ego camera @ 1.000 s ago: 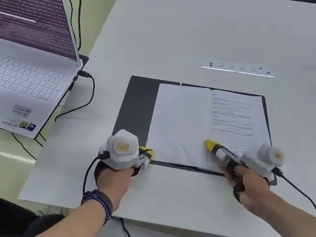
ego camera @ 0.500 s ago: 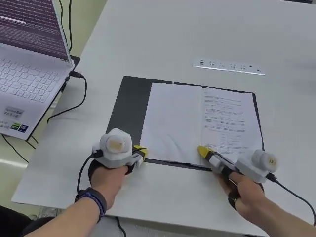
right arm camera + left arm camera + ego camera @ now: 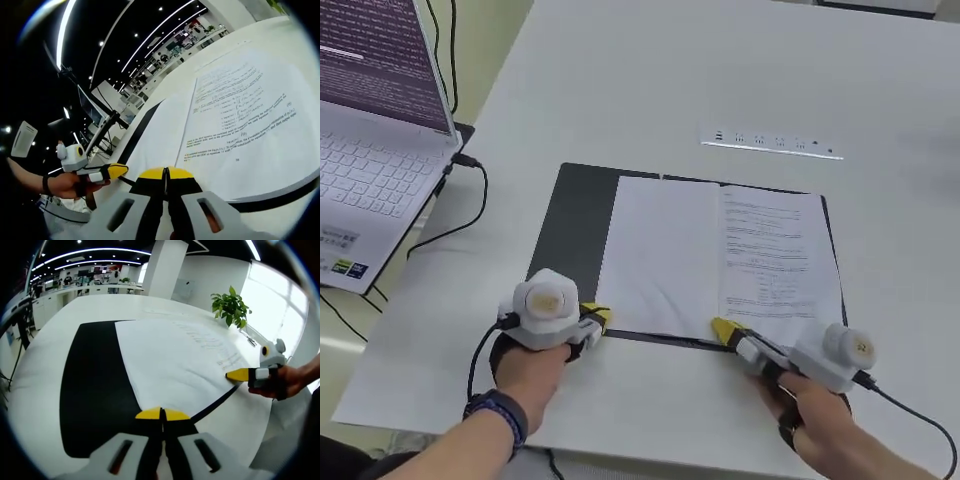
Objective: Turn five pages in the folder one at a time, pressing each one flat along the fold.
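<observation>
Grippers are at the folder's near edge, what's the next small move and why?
Probably slide the right gripper up along the fold to press it flat: its jaws are shut, tips at the fold's near end, and the left gripper, also shut, sits by a corner of the blank page.

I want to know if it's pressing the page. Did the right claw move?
Yes. The right claw slid along the fold toward the near edge of the folder.

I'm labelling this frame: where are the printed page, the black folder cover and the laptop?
printed page (image 3: 775, 255), head view, middle of its text.
black folder cover (image 3: 575, 225), head view, bare left flap.
laptop (image 3: 365, 180), head view, on its keyboard.
</observation>
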